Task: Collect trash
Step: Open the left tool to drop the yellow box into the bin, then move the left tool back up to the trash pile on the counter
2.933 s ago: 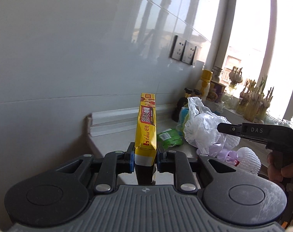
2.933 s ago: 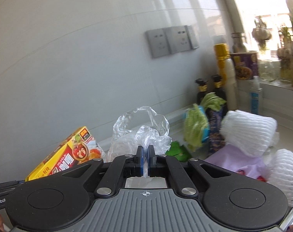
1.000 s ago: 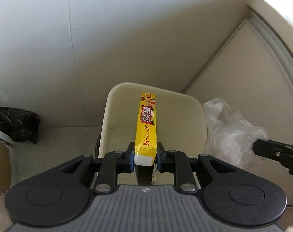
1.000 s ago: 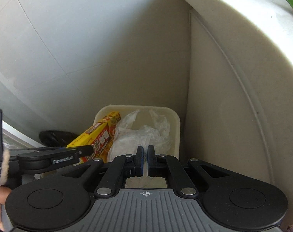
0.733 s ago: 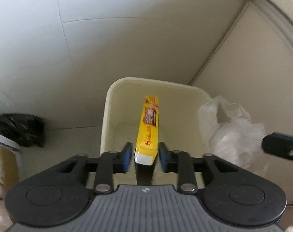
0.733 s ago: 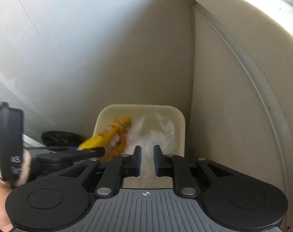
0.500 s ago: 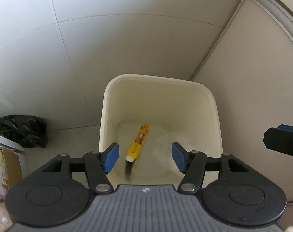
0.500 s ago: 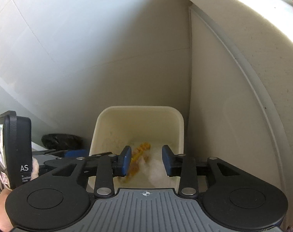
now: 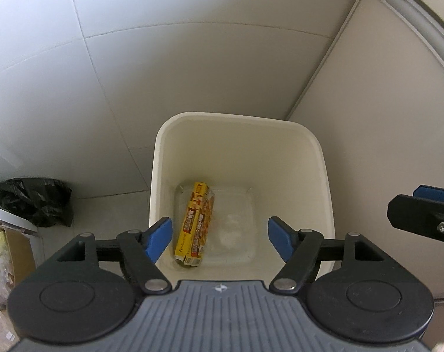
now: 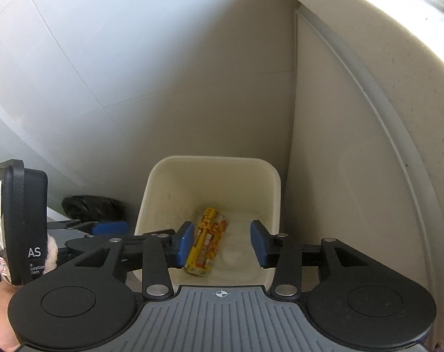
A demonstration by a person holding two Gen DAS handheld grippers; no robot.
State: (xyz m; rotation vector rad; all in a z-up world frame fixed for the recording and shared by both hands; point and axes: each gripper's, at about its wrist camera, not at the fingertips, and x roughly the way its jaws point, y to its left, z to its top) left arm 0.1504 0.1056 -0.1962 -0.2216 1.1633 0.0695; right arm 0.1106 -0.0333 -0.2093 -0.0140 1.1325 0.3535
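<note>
"AS" on black device [image 10: 25, 223]; box print unreadable.

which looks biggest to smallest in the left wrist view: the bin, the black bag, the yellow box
1. bin, clearly the largest
2. black bag
3. yellow box

The bag and box are not far apart in apparent size, and the box lies deeper down in the bin, so their true order is unsure.

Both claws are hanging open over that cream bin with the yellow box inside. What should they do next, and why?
Probably lift both away from the bin and go for more trash. The left gripper and right gripper have just been opening and hold nothing; the yellow box and clear plastic bag lie at the bottom.
</note>
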